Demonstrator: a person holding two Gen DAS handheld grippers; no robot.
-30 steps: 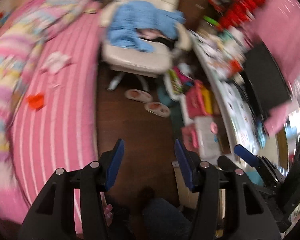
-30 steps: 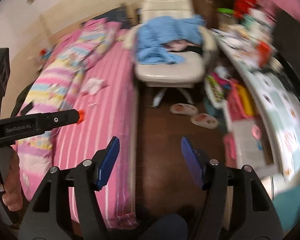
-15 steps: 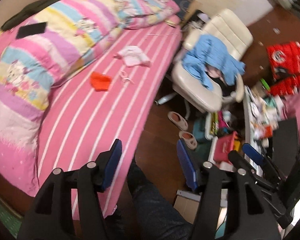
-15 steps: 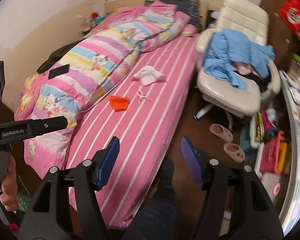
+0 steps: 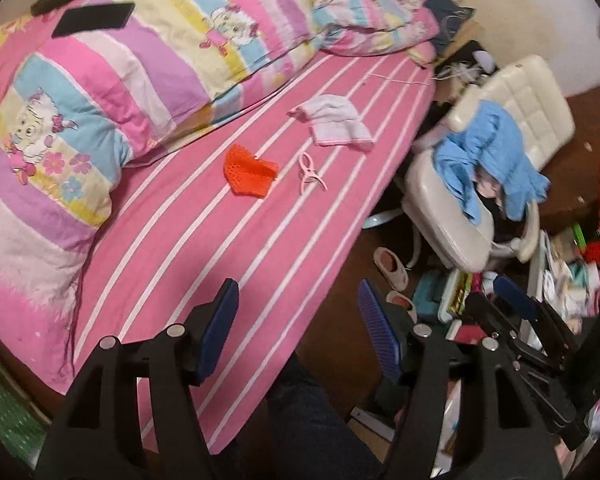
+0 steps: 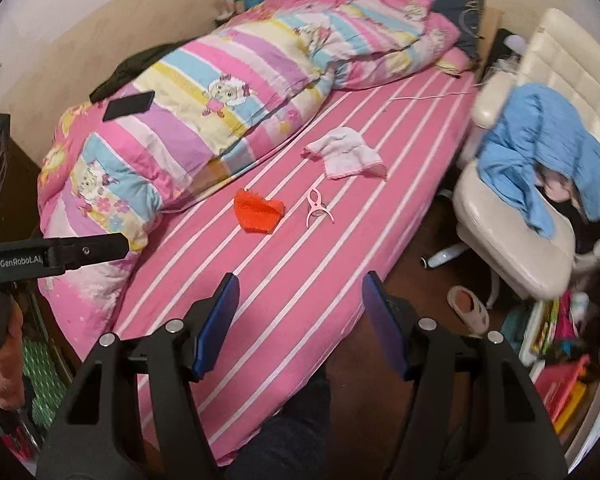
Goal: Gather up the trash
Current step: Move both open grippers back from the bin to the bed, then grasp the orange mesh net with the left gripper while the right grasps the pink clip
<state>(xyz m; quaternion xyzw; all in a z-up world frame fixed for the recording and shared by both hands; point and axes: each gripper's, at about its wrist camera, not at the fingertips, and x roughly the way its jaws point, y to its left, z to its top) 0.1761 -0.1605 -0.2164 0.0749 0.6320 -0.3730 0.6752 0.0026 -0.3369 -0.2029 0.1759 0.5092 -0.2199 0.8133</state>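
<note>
The orange scrap (image 5: 249, 172) lies mid-bed on the pink striped sheet (image 5: 228, 264), ahead of both tools and left of the pink clip (image 5: 310, 171), its long axis running across the stripes. The left tool (image 5: 296, 320) is empty, jaws opening; the right tool (image 6: 298, 316) gapes empty, and neither looks clearly nearer

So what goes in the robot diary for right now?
left gripper: opening, empty | right gripper: open, empty | orange scrap: on bed, untouched

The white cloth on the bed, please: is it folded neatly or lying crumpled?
Crumpled: the white cloth lies bunched, edges uneven, on the pink striped sheet.
</note>
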